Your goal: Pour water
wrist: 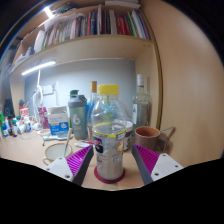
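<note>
Water bottle (110,135), clear with a yellow cap, is standing upright on the bench (30,150) between the fingers of my tongs (110,163). I am holding the tongs spread wide, and whether the purple pads (148,160) are touching the bottle I cannot tell. Just beyond on one side, a brown mug (149,137) is sitting; further back, jars and bottles are crowding the wall under a bookshelf (95,25).
</note>
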{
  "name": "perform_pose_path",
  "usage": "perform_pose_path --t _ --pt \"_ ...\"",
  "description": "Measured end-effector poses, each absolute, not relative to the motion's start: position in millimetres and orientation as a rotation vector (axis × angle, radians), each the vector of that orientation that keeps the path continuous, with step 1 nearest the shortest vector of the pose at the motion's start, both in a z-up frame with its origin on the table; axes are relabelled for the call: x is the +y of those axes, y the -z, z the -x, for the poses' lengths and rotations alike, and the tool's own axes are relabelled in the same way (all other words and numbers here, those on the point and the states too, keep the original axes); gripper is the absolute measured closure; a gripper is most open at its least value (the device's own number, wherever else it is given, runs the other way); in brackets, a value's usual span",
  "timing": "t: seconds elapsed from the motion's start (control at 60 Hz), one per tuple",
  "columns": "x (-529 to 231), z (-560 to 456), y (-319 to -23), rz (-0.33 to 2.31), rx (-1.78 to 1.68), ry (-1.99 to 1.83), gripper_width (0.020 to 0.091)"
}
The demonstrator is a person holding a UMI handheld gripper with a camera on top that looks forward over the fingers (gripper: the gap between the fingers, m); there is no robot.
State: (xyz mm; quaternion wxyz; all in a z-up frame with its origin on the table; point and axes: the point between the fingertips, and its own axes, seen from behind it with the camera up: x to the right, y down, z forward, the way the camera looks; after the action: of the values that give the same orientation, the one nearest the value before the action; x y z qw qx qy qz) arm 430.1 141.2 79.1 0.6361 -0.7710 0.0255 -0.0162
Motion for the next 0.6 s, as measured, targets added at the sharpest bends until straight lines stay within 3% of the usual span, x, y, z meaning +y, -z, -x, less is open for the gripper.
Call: perform_pose_path --t 0.383,0.6 --pt "-43 -354 -144 1.713 -0.016 -0.105 0.0263" --pt "-141 -327 -142 1.705 -0.032 -0.099 0.0266"
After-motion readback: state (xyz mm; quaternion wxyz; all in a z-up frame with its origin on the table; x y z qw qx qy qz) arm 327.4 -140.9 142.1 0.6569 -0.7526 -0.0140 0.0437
